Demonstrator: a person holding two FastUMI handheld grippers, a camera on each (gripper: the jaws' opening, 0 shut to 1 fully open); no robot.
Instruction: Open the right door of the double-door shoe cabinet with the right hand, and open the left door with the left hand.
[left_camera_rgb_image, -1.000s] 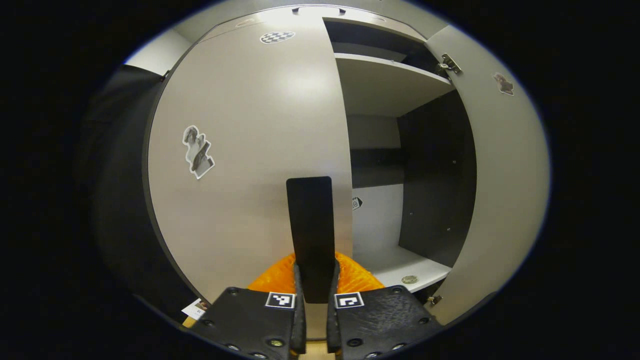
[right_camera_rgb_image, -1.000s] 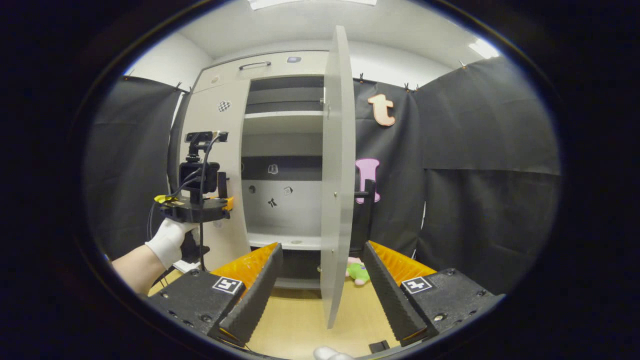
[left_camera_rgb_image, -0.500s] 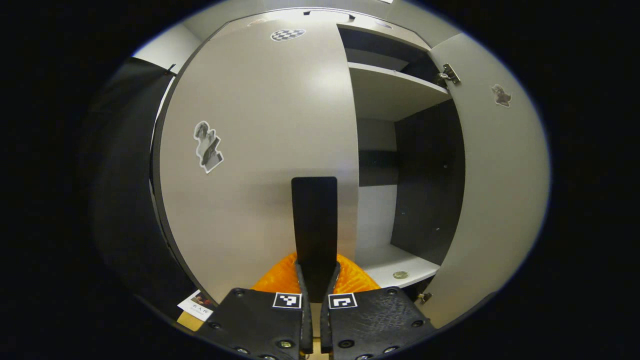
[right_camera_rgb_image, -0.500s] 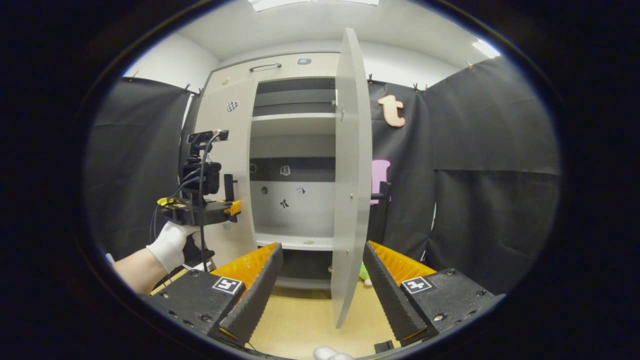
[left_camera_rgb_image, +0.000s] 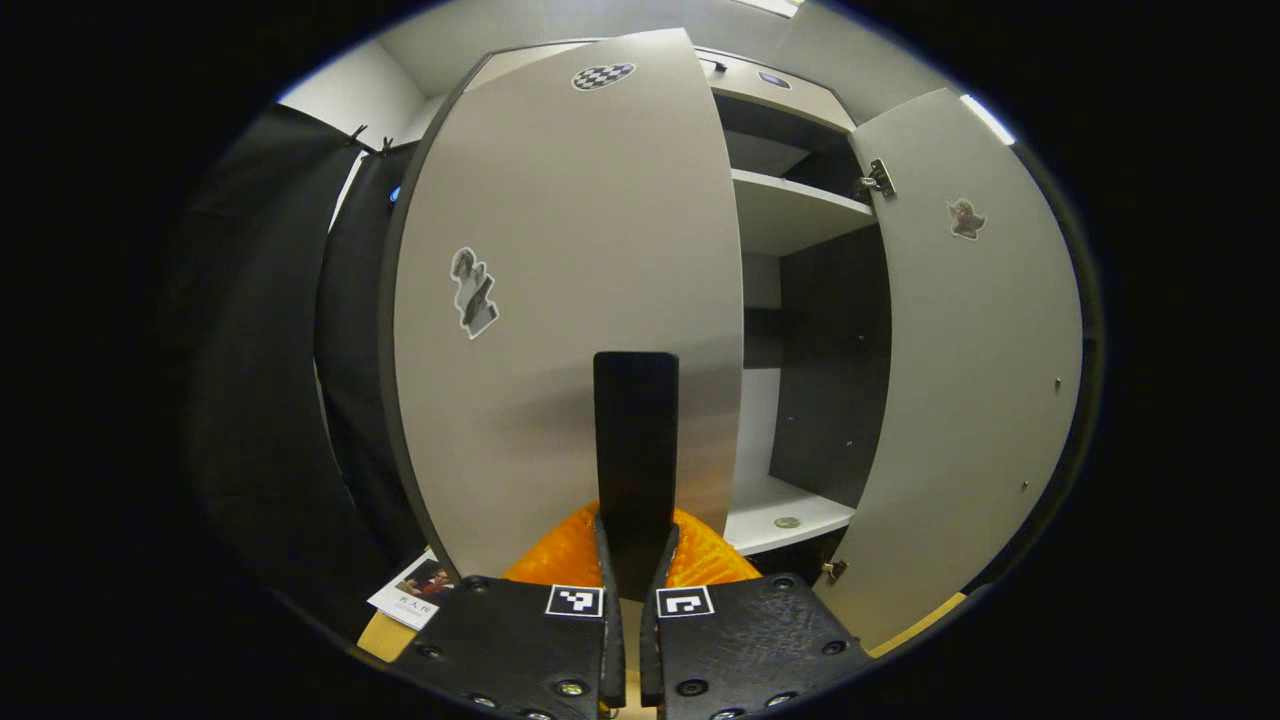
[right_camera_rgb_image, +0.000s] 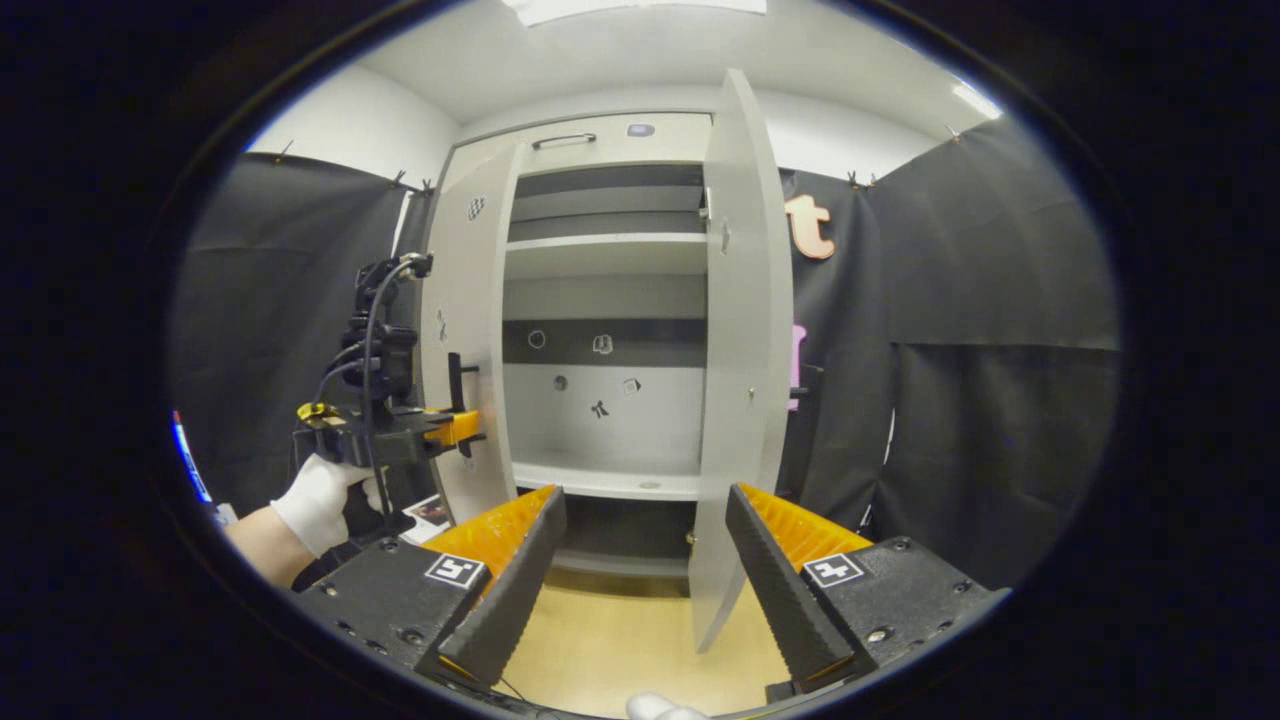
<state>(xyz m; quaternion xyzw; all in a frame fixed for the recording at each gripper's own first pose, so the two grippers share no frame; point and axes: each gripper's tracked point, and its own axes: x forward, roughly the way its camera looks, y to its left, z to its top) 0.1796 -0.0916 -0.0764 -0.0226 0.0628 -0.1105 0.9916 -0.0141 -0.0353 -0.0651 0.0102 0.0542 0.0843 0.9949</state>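
Left tool (left_camera_rgb_image: 628, 560) is clamped on the left door's handle (left_camera_rgb_image: 636, 440); right tool (right_camera_rgb_image: 640, 560) is held apart, with the cabinet's (right_camera_rgb_image: 610, 150) right door (right_camera_rgb_image: 745, 330) at 12 o'clock.

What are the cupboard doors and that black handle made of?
The left door and right door look like smooth, matt grey coated board, with a soft sheen from the light. The handle seems to be matt black plastic or painted metal; the look leaves that open.

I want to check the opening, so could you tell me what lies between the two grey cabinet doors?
In the right gripper view, between the grey left door and grey right door lies the open cabinet interior: pale shelves, no shoes.
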